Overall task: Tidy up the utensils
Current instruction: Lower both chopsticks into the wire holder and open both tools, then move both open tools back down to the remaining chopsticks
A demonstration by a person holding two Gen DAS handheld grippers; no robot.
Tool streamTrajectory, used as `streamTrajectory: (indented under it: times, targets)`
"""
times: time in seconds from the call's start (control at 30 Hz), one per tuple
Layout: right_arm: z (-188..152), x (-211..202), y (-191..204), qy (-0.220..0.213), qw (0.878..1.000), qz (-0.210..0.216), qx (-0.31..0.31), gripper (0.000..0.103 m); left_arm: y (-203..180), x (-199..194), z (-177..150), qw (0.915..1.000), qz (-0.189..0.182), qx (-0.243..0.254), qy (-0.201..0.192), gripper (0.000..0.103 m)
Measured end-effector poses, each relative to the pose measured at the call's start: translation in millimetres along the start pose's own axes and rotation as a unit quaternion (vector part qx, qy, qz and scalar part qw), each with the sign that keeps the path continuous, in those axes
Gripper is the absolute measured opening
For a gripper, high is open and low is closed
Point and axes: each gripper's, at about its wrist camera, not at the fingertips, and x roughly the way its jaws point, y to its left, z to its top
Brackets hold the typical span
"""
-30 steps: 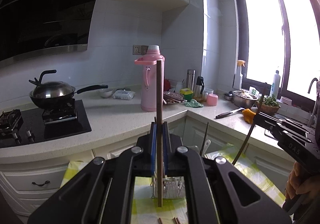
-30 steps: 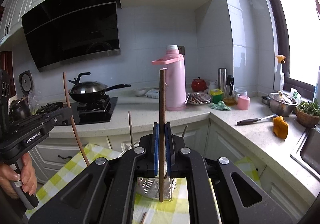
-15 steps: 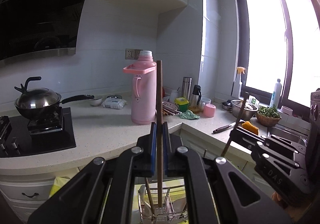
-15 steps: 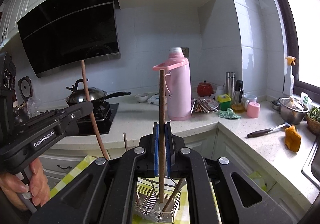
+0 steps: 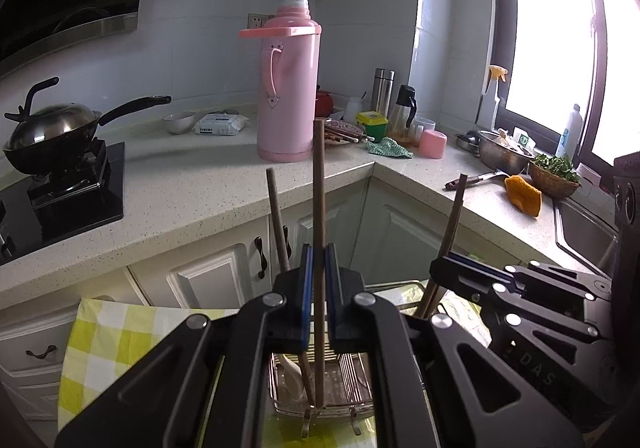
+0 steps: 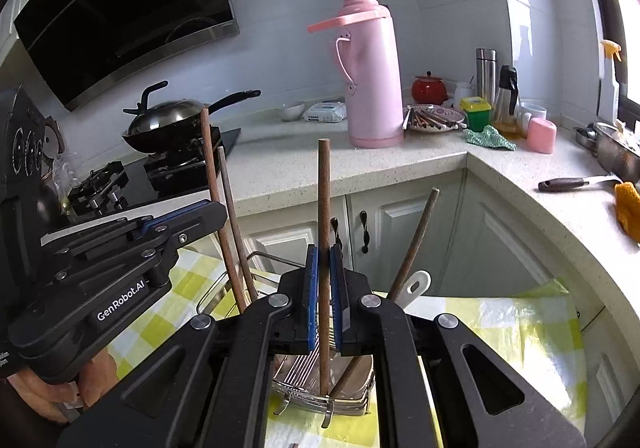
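My left gripper (image 5: pixel 319 272) is shut on a brown chopstick (image 5: pixel 319 208) held upright, its lower end down in the metal utensil basket (image 5: pixel 352 380). My right gripper (image 6: pixel 324 276) is shut on another brown chopstick (image 6: pixel 324 208), upright, its lower end inside the same basket (image 6: pixel 296 372). The right gripper also shows at the right of the left wrist view (image 5: pixel 452 272); the left gripper shows at the left of the right wrist view (image 6: pixel 200 216). Two loose chopsticks (image 6: pixel 412 244) and a white spoon (image 6: pixel 414 286) stand in the basket.
The basket stands on a yellow checked cloth (image 5: pixel 104 344) on a table. Behind is an L-shaped counter (image 5: pixel 192 188) with a pink thermos (image 5: pixel 288 88), a wok (image 5: pixel 52 132) on the stove, a plate of chopsticks (image 6: pixel 432 116), cups, a sink (image 5: pixel 580 228).
Both grippers have come down and tilted towards the basket. The two held chopsticks now reach down into it, and the basket shows larger and closer below the fingers.
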Motion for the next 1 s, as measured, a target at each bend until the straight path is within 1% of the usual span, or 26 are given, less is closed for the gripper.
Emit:
streamTrajectory:
  times: [0.23, 0.27, 0.3, 0.33, 0.37, 0.4, 0.47, 0.6, 0.67, 0.7, 0.77, 0.8, 0.87, 0.9, 0.93, 0.97, 1.0]
  targets:
    - [-7.7, 11.5, -6.7, 0.006, 1.0, 0.001, 0.016, 0.009, 9.1, 17.0, -19.5, 0.9998, 0.011, -0.012, 0.015, 0.006]
    - [-7.2, 12.7, -7.6, 0.006, 1.0, -0.002, 0.016, 0.011, 10.2, 17.7, -19.7, 0.9997, 0.014, -0.013, 0.013, 0.009]
    - [-6.4, 13.8, -8.3, 0.005, 1.0, -0.006, 0.015, 0.017, 11.3, 18.0, -18.8, 0.9997, 0.016, -0.013, 0.013, 0.012]
    - [-5.7, 14.2, -9.2, 0.004, 1.0, -0.01, 0.016, 0.021, 12.2, 17.4, -16.9, 0.9997, 0.017, -0.015, 0.011, 0.018]
    - [-5.0, 13.7, -10.8, 0.001, 1.0, -0.012, 0.018, 0.028, 13.8, 15.5, -15.3, 0.9997, 0.018, -0.017, 0.006, 0.021]
    - [-4.3, 12.1, -12.7, -0.004, 1.0, -0.015, 0.021, 0.031, 14.8, 12.9, -13.3, 0.9996, 0.021, -0.017, 0.001, 0.021]
    - [-2.7, 7.4, -17.4, -0.012, 0.999, -0.019, 0.027, 0.032, 17.0, 5.0, -9.8, 0.9995, 0.027, -0.016, -0.008, 0.021]
    - [-1.5, -8.8, -23.7, -0.033, 0.998, -0.042, 0.03, 0.032, 27.1, -12.7, -10.7, 0.9986, 0.038, -0.026, -0.025, 0.028]
    - [-2.1, -19.4, -26.6, -0.045, 0.997, -0.056, 0.03, 0.032, 31.5, -24.3, -14.1, 0.9979, 0.047, -0.031, -0.034, 0.038]
    - [-3.4, -24.8, -28.0, -0.049, 0.997, -0.059, 0.031, 0.032, 33.8, -29.9, -16.5, 0.9974, 0.051, -0.032, -0.038, 0.041]
    - [-7.2, -34.0, -30.1, -0.052, 0.996, -0.058, 0.035, 0.032, 36.4, -40.5, -22.1, 0.9969, 0.058, -0.033, -0.042, 0.05]
    - [-10.1, -39.0, -30.6, -0.054, 0.996, -0.059, 0.035, 0.032, 37.4, -45.9, -26.0, 0.9965, 0.062, -0.033, -0.044, 0.053]
    - [-17.3, -48.6, -30.8, -0.056, 0.996, -0.061, 0.037, 0.032, 38.2, -57.3, -34.6, 0.9958, 0.07, -0.031, -0.05, 0.064]
    - [-21.3, -53.2, -30.7, -0.057, 0.996, -0.061, 0.038, 0.036, 38.1, -62.5, -38.9, 0.9955, 0.074, -0.028, -0.052, 0.065]
    - [-25.7, -57.5, -29.7, -0.057, 0.996, -0.061, 0.04, 0.039, 38.3, -67.1, -43.2, 0.9953, 0.077, -0.026, -0.053, 0.068]
    - [-30.5, -62.0, -28.8, -0.058, 0.996, -0.063, 0.04, 0.043, 38.3, -71.7, -47.7, 0.9952, 0.079, -0.025, -0.053, 0.071]
    - [-35.5, -66.4, -27.4, -0.058, 0.995, -0.064, 0.039, 0.044, 38.2, -76.0, -52.2, 0.9951, 0.08, -0.023, -0.053, 0.073]
